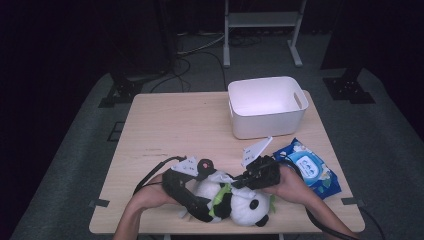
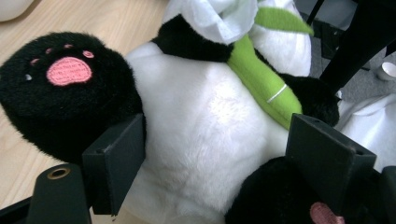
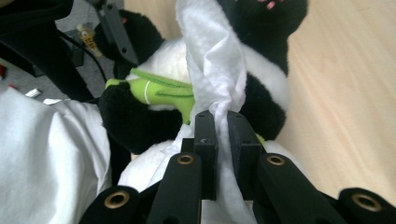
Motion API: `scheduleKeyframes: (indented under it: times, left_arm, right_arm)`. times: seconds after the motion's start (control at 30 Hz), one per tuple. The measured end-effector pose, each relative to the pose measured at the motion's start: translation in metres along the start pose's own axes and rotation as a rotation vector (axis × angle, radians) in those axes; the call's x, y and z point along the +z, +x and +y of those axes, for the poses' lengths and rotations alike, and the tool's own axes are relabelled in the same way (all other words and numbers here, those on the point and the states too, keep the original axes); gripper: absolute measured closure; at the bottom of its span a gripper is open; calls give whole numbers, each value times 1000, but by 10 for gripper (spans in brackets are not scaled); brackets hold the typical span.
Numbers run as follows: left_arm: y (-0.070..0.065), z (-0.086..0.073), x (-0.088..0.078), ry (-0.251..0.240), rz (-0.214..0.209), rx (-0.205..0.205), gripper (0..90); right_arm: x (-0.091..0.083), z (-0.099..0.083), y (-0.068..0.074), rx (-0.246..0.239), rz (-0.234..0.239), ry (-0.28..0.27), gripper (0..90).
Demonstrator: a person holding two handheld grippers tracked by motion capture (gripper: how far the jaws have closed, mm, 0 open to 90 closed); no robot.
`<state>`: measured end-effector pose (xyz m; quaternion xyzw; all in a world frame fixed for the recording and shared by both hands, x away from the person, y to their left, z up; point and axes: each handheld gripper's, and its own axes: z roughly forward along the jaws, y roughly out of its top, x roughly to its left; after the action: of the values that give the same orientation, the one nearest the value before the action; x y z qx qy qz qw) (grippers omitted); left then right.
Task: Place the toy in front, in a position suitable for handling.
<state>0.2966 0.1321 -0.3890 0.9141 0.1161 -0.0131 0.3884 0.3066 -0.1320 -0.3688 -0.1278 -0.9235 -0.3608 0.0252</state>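
A black-and-white panda plush (image 1: 240, 202) lies on its back near the front edge of the table, a green bamboo leaf (image 2: 261, 74) on its chest. My left gripper (image 1: 187, 192) is at the plush's lower body. In the left gripper view its jaws stand wide on either side of the white belly (image 2: 205, 121) and press into the fur. My right gripper (image 3: 222, 123) is shut on a white wipe (image 3: 215, 60), which drapes over the panda's chest and a black limb. In the high view the right gripper (image 1: 237, 181) sits just above the plush's middle.
A white plastic bin (image 1: 267, 107) stands at the back right of the wooden table (image 1: 175, 125). A blue pack of wipes (image 1: 310, 167) lies right of my right hand. My forearms come in over the front edge. The floor beyond holds stands and cables.
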Motion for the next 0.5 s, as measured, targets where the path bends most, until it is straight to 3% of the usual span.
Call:
scheduleKeyframes:
  times: [0.27,0.5]
  left_arm:
    - [-3,4,-11,-14,17,19,182]
    - [-1,6,-26,-62,82,9,174]
  right_arm:
    - [0,-2,3,-20,33,1,829]
    - [3,-1,7,-33,57,13,829]
